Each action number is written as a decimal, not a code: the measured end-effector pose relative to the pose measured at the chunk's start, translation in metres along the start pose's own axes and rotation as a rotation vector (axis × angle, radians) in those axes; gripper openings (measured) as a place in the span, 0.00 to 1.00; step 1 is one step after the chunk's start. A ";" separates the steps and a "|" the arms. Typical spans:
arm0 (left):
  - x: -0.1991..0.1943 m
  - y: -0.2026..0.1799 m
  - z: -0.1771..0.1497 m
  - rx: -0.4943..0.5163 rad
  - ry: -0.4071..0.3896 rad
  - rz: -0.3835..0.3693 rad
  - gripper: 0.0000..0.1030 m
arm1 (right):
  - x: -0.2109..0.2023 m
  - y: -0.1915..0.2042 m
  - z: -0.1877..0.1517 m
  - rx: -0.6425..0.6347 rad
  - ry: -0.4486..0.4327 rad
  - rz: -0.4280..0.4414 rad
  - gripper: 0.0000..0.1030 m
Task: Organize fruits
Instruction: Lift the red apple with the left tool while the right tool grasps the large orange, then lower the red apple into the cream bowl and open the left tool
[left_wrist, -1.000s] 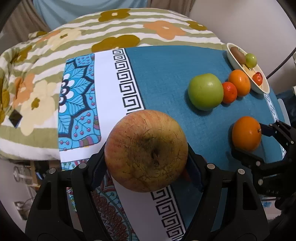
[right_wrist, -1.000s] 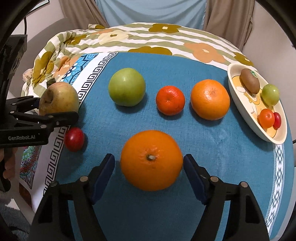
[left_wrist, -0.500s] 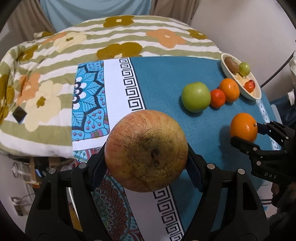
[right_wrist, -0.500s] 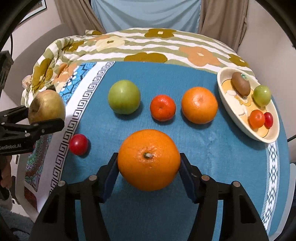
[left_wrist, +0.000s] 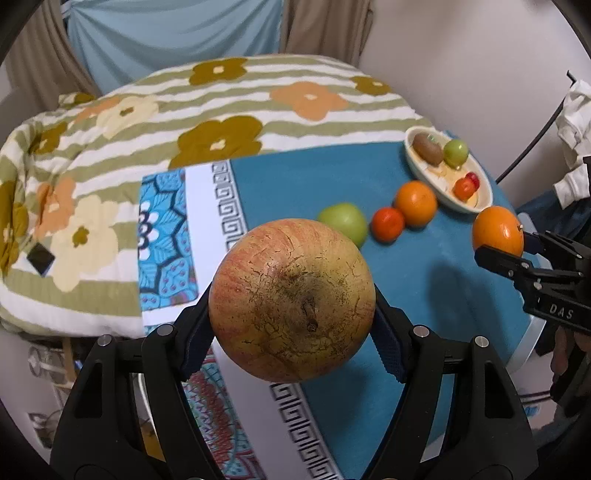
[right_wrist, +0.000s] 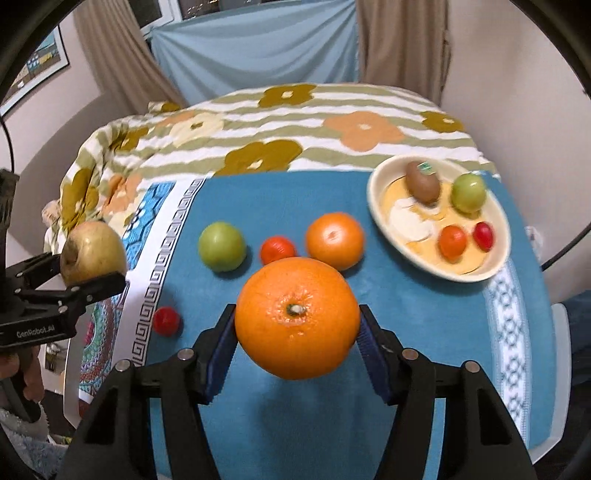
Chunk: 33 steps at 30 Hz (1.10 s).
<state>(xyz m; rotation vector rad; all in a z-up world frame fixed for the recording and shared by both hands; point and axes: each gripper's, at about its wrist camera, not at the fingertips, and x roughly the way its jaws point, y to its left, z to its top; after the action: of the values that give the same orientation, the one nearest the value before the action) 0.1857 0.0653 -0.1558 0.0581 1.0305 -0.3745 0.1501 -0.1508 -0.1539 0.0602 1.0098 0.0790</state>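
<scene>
My left gripper (left_wrist: 291, 325) is shut on a large russet yellow-red apple (left_wrist: 291, 299) and holds it above the table's left edge; the apple also shows in the right wrist view (right_wrist: 92, 251). My right gripper (right_wrist: 295, 339) is shut on a big orange (right_wrist: 297, 317), lifted above the blue cloth; it also shows in the left wrist view (left_wrist: 498, 230). On the cloth lie a green apple (right_wrist: 221, 246), a small tangerine (right_wrist: 277, 249), a second orange (right_wrist: 335, 240) and a small red tomato (right_wrist: 167, 320). A cream oval dish (right_wrist: 376, 199) holds several small fruits.
The blue tablecloth (right_wrist: 424, 314) has a white patterned border (right_wrist: 162, 258) on the left. A flowered striped quilt (right_wrist: 295, 122) lies behind the table. A wall stands to the right, curtains at the back.
My right gripper closed on the big orange and lifted it off the cloth. My left gripper rose and drew back with the apple, so the table looks farther away.
</scene>
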 end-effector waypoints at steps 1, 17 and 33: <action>-0.001 -0.004 0.002 -0.002 -0.005 -0.003 0.77 | -0.004 -0.008 0.003 0.009 -0.008 -0.005 0.56; 0.016 -0.114 0.071 -0.033 -0.060 -0.029 0.77 | -0.017 -0.117 0.042 -0.010 -0.033 0.052 0.56; 0.108 -0.191 0.132 -0.038 -0.032 -0.017 0.77 | 0.020 -0.194 0.075 -0.084 -0.013 0.112 0.56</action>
<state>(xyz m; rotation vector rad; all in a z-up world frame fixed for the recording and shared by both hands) 0.2809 -0.1722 -0.1544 0.0090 1.0069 -0.3698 0.2315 -0.3436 -0.1476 0.0409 0.9888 0.2228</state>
